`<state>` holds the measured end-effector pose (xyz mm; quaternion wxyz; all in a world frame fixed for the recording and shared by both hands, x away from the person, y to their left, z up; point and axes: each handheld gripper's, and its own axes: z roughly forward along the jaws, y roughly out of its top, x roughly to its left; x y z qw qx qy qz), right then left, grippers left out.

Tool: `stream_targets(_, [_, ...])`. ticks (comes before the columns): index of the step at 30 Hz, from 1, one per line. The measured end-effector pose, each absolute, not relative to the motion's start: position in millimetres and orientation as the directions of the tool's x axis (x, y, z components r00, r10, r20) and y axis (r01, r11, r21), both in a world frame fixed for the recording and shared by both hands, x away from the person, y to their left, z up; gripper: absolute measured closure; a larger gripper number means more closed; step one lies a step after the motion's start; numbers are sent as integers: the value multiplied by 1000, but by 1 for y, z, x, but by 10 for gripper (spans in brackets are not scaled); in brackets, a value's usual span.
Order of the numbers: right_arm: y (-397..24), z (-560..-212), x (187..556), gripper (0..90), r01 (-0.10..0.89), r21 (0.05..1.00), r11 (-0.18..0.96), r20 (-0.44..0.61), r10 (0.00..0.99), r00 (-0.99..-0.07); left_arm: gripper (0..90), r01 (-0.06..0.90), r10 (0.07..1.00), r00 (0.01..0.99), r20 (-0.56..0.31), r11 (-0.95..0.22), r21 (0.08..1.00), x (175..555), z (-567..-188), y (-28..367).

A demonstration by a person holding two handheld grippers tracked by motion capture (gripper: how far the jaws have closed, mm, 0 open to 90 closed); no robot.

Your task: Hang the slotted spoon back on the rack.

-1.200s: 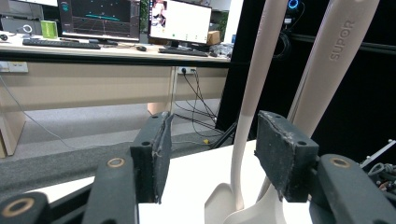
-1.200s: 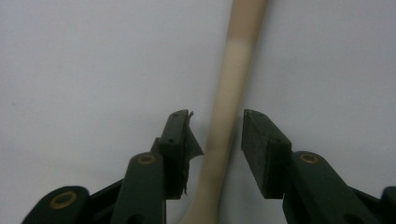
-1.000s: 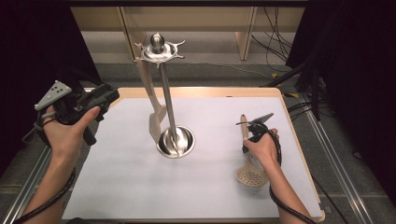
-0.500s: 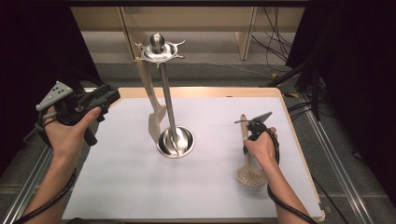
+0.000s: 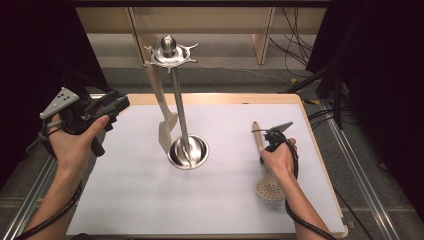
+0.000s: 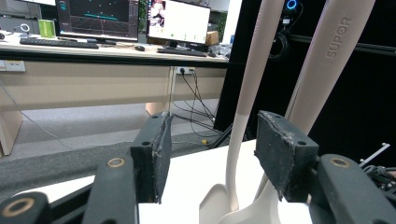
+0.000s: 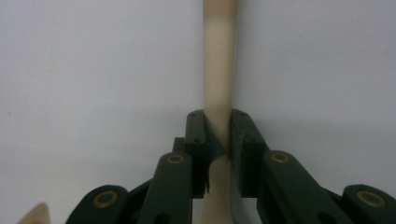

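A cream slotted spoon point(image 5: 270, 189) lies on the white table at the right, with its handle point(image 7: 219, 70) pointing away from the person. My right gripper point(image 5: 266, 150) points down at that handle. Its jaws have just been closing, and the pads point(image 7: 239, 140) now press the handle from both sides. A steel utensil stand point(image 5: 180, 115) rises from a round base at the table's middle, and a cream spatula point(image 5: 162, 120) hangs from its top. My left gripper point(image 5: 117, 106) is held above the table's left edge with its jaws open point(image 6: 210, 154), aimed at two hanging cream handles point(image 6: 247, 93).
The white table top point(image 5: 125, 200) has a wooden rim. Beyond its far edge are a desk, cables on the floor and black curtains on both sides. In the left gripper view, monitors point(image 6: 180, 21) stand on a desk far behind.
The right hand has shifted only slightly over the spoon handle. The spoon, the stand and the left hand have kept their places.
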<state>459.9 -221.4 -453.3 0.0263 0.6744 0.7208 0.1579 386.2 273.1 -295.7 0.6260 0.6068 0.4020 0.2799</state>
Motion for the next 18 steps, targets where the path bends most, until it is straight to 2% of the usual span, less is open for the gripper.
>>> stream_targets(2, [-223, -451, 457, 795, 956, 291, 40, 190, 977, -99, 451, 139, 838, 520, -163, 106, 985, 386, -296, 273])
stream_targets(5, [-218, -444, 450, 795, 958, 283, -56, 238, 971, -13, 450, 140, 838, 521, -161, 103, 985, 387, -296, 273])
stream_targets(6, [-223, -443, 448, 795, 947, 321, -9, 233, 970, -70, 451, 139, 838, 521, -163, 105, 985, 387, -296, 272])
stream_targets(10, [-225, -438, 440, 795, 928, 371, -13, 235, 969, -81, 450, 140, 837, 523, -162, 103, 985, 387, -296, 271])
stream_targets(13, [-229, -435, 435, 795, 909, 415, 26, 238, 962, -136, 450, 140, 836, 524, -162, 102, 985, 386, -296, 271])
stream_targets(15, [-230, -432, 432, 795, 899, 437, 24, 243, 959, -144, 450, 140, 836, 525, -161, 102, 985, 386, -296, 271])
stream_targets(16, [-231, -432, 432, 795, 877, 478, 43, 217, 962, -166, 450, 140, 835, 526, -161, 102, 985, 386, -296, 271])
stream_targets(18, [-232, -431, 430, 794, 874, 485, 38, 226, 960, -168, 451, 140, 835, 526, -161, 101, 985, 386, -296, 270])
